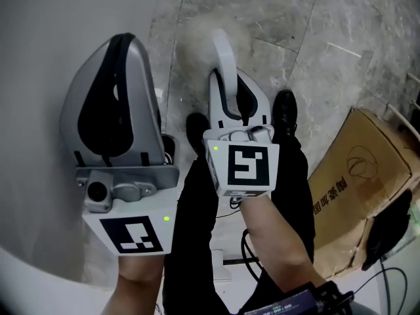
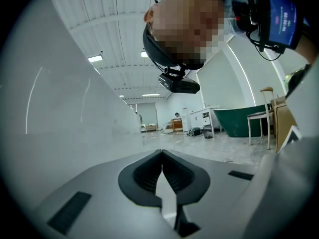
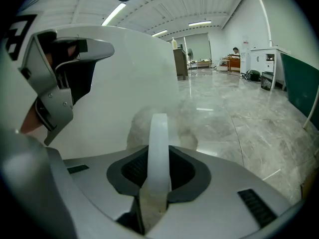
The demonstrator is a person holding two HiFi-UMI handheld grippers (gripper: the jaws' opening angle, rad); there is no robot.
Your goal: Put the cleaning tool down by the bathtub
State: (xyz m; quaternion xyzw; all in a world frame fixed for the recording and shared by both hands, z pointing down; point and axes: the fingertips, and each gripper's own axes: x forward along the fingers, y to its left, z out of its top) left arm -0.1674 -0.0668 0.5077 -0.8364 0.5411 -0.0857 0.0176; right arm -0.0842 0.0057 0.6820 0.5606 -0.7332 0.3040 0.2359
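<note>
Cleaning tool (image 3: 159,133) handle stands clamped between the right tongs (image 3: 158,171); left tongs (image 2: 162,158) closed, empty.

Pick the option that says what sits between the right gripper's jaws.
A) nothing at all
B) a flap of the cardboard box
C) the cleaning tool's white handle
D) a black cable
C: the right gripper view shows the right gripper with its jaws closed on the white handle of the cleaning tool, whose fluffy head lies just beyond them.

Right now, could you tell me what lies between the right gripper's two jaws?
The white handle of the cleaning tool, gripped there, its fluffy head beyond, by the bathtub; the right gripper view shows it.
</note>
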